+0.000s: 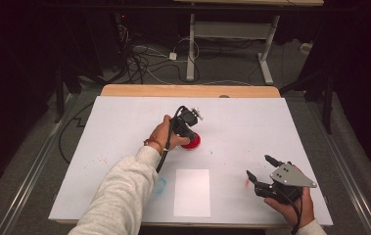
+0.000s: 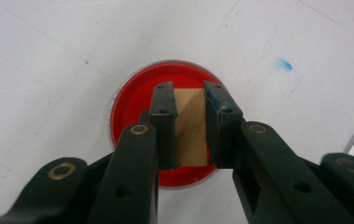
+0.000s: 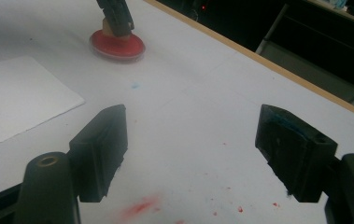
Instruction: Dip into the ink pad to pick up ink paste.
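While the left tongs (image 2: 189, 112) point down over the middle of the counter (image 1: 251, 127), their two black jaws are clamped on a small wooden block (image 2: 189, 128), one pad against each of its flat sides. That block stands inside a round red dish (image 2: 132, 107) with a clear rim, and in the left gripper view red shows on every side of the wood, so the block sits roughly at the dish's centre. From the high view the dish (image 1: 193, 142) peeks out just to the right of the left hand (image 1: 163, 136), partly hidden under the tongs. The right tongs (image 1: 260, 169) rest at the near right of the counter, well apart from the dish, with their jaws spread wide and nothing between them; the right gripper view looks across bare white surface toward the dish (image 3: 117, 46) far off to the left. A white sheet of paper (image 1: 192, 192) lies flat near the front edge, between the two hands and nearer than the dish. A red smear (image 3: 139, 206) marks the counter just beside the right tongs, a blue smear (image 1: 160, 186) sits left of the paper by the sleeve (image 1: 119, 196), and a small blue speck (image 2: 284, 64) lies right of the dish. Nothing stands between the right tongs and the dish.
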Motion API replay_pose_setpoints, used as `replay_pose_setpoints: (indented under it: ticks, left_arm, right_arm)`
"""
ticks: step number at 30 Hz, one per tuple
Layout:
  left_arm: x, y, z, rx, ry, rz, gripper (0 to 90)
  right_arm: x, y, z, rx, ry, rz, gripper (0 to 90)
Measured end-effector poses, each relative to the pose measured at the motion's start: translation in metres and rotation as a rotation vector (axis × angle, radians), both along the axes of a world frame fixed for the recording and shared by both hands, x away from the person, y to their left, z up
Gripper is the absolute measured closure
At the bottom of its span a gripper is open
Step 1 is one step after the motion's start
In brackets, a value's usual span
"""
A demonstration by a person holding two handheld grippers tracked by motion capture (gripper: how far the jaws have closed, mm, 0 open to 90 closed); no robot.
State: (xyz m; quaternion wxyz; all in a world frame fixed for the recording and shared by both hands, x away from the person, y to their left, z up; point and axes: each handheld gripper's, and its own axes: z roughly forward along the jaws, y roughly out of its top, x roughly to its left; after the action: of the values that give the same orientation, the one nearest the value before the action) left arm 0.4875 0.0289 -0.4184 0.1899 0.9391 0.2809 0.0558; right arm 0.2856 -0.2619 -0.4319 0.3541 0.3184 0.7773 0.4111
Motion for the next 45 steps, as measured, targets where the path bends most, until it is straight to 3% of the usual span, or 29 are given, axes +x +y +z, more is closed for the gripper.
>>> replay_pose_setpoints:
  ticks: [3,10,15,19,27,30,35,38,45]
  left_arm:
    - [0.001,0.0,0.003,0.0,0.001,-0.015,73.9]
    - [-0.002,0.005,0.031,-0.011,-0.038,-0.027,73.9]
    - [-0.004,0.01,0.035,-0.011,-0.03,-0.019,73.9]
    - [-0.002,0.007,0.029,-0.002,-0.014,-0.026,73.9]
    - [0.005,-0.002,0.003,0.028,0.036,-0.023,73.9]
    - [0.008,0.001,-0.001,0.006,0.046,-0.002,73.9]
    - [0.007,-0.001,-0.008,0.013,0.052,-0.022,73.9]
    - [0.008,0.002,-0.009,-0.006,0.065,-0.015,73.9]
    - [0.008,0.001,-0.011,-0.004,0.066,-0.016,74.1]
  right_arm:
    - [0.0,0.0,0.0,0.0,0.002,0.003,25.8]
    - [-0.001,0.001,-0.002,0.001,0.008,0.007,25.8]
    - [-0.001,0.001,-0.002,-0.005,0.011,0.009,25.8]
    - [-0.002,0.003,-0.002,-0.012,0.01,0.015,25.8]
    - [-0.002,0.003,-0.003,-0.013,0.018,0.019,25.8]
    - [-0.002,0.002,-0.003,-0.013,0.019,0.021,25.8]
    - [-0.003,0.001,-0.002,-0.012,0.019,0.023,25.8]
    - [-0.003,0.0,-0.002,-0.012,0.017,0.023,25.8]
    - [-0.004,0.001,-0.002,-0.014,0.017,0.021,25.6]
